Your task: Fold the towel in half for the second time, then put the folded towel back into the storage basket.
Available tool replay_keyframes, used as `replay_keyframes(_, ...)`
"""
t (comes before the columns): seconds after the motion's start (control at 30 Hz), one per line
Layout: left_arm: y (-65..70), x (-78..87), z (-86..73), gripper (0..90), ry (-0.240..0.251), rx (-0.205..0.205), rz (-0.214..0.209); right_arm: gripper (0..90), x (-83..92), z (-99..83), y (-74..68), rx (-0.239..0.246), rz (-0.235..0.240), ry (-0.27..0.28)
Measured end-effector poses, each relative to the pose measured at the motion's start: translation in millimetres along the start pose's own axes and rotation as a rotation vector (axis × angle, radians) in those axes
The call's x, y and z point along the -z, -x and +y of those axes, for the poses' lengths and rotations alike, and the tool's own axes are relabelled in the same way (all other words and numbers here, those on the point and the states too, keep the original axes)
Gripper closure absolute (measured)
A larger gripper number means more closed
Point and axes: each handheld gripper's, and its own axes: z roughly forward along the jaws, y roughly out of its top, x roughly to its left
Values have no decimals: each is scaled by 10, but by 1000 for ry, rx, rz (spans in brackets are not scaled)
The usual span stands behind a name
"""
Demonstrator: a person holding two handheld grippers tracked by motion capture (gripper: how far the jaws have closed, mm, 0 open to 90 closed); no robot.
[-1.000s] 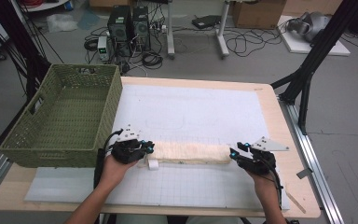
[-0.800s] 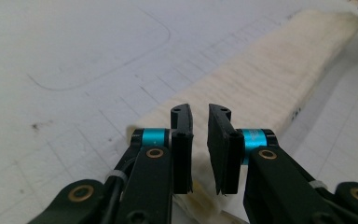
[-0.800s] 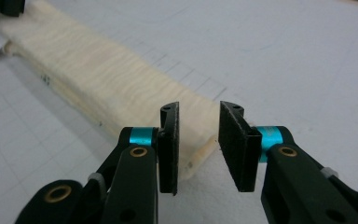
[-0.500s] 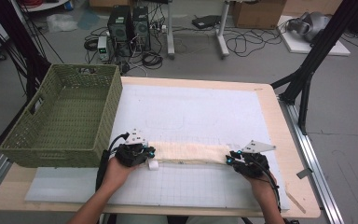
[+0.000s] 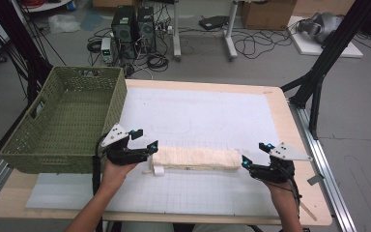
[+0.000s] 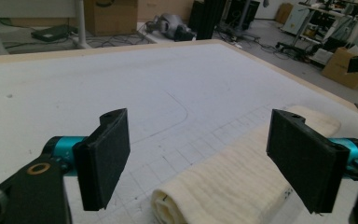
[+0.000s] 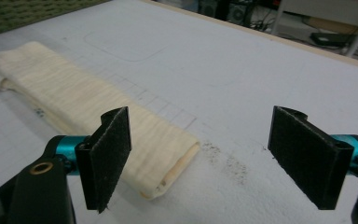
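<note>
A cream rolled towel (image 5: 195,158) lies lengthwise near the front edge of the surface (image 5: 280,104), parallel to that edge and roughly midway between the side edges. The left hand-held gripper (image 5: 150,147) sits at the roll's left end, its forearm rising from the front edge and the hand (image 5: 116,170) angled inward; its jaws have just been opening and now stand wide apart, the roll's end below and between them, untouched. The right hand-held gripper (image 5: 245,163) points inward at the right end, wrist low, jaws likewise just opened and apart, free of the cloth. A green woven basket (image 5: 63,123) stands at the left edge.
</note>
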Motion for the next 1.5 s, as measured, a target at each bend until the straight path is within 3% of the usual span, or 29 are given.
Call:
replay_keyframes(0.13, -12, 39, 12, 182, 15, -24, -19, 194, 24, -22, 25, 13, 12, -15)
replay_keyframes(0.17, -14, 38, 10, 182, 12, -25, -20, 138, 22, -28, 36, 21, -1, -22)
replay_keyframes(0.3, -17, 30, -3, 183, -1, -36, -20, 101, 35, -49, 110, -26, 5, -5)
replay_keyframes(0.37, -11, 39, -6, 185, -7, -56, -10, 101, 38, -56, 139, -33, -18, -2)
replay_keyframes(0.6, -31, 31, -12, 197, -10, -50, -2, 102, 33, -45, 124, -16, -20, -1)
replay_keyframes(0.9, -31, -7, -34, 199, -40, -55, 0, 102, 45, -61, 144, -45, -24, 2)
replay_keyframes(1.23, -26, 19, -52, 204, -50, -43, -13, 102, -24, -46, 114, -20, -9, -7)
replay_keyframes(1.37, -6, -16, -68, 206, -79, -32, -15, 102, -21, -69, 101, -10, -3, -19)
replay_keyframes(1.5, -1, -67, -100, 217, -139, -16, -25, 102, 0, -82, 110, -19, -7, -22)
